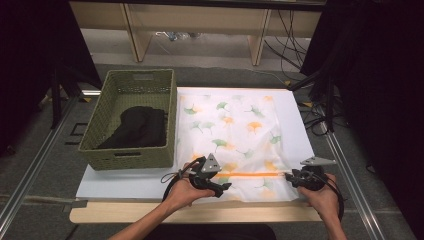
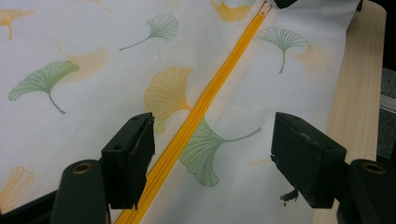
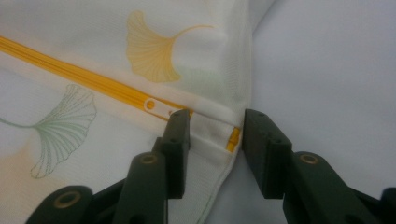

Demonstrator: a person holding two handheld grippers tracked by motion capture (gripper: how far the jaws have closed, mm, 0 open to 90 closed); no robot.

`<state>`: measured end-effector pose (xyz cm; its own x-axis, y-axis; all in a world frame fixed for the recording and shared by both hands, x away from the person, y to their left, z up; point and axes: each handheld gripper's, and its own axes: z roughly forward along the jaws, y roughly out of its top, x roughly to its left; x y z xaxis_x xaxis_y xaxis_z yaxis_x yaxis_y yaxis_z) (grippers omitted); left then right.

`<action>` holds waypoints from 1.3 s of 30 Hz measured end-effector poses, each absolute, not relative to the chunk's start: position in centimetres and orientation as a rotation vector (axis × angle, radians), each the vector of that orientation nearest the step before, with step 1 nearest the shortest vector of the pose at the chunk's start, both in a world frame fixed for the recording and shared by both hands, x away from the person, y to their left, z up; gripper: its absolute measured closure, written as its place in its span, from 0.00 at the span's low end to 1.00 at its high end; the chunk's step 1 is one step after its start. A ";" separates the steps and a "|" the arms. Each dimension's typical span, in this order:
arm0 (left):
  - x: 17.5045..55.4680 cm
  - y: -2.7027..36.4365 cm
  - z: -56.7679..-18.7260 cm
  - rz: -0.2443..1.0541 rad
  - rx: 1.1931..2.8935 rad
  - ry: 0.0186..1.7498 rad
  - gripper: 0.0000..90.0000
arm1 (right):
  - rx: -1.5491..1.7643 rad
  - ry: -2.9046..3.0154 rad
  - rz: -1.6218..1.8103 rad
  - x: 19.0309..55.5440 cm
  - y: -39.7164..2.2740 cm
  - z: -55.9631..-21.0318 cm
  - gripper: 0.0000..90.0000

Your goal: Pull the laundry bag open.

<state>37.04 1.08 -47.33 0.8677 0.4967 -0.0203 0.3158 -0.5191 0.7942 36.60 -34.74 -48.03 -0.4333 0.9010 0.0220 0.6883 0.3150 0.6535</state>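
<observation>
The left black two-jaw tool (image 1: 224, 188) is held low at the near edge, jaws wide apart. The right black two-jaw tool (image 1: 290, 177) is held opposite, jaws partly closed.

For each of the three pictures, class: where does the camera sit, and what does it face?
High view: above the person's side, looking down on the bag, basket, both hands.
Left gripper view: rides the left gripper, open jaws straddling the zipper.
Right gripper view: rides the right gripper, jaws flanking the bag's zipper end.
All three share the zipper.
</observation>
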 end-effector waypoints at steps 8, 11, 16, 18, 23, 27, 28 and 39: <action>37.5 0.6 -47.1 0.235 2.123 0.607 0.34 | 1.415 2.262 0.874 36.5 -34.4 -48.0 0.86; 37.6 -0.2 -47.3 0.231 2.116 0.589 0.34 | 1.381 2.263 0.866 36.6 -34.1 -48.0 0.91; 37.7 -1.6 -47.4 0.219 2.119 0.579 0.34 | 1.299 2.278 0.837 36.7 -33.8 -47.8 0.94; 37.9 -2.2 -47.5 0.206 2.111 0.568 0.36 | 1.244 2.267 0.859 36.8 -33.9 -47.5 0.94; 38.4 -3.8 -47.6 0.200 2.099 0.538 0.38 | 1.217 2.225 0.898 36.2 -34.0 -46.4 0.94; 38.6 -5.4 -47.8 0.160 2.062 0.520 0.44 | 1.165 2.211 0.926 36.1 -33.7 -45.6 0.94; 38.6 -5.7 -47.8 0.162 2.074 0.508 0.45 | 1.177 2.206 0.928 36.0 -33.6 -45.4 0.94; 39.1 -10.0 -47.8 0.140 2.025 0.431 0.62 | 1.056 2.210 0.959 35.6 -31.5 -43.7 0.94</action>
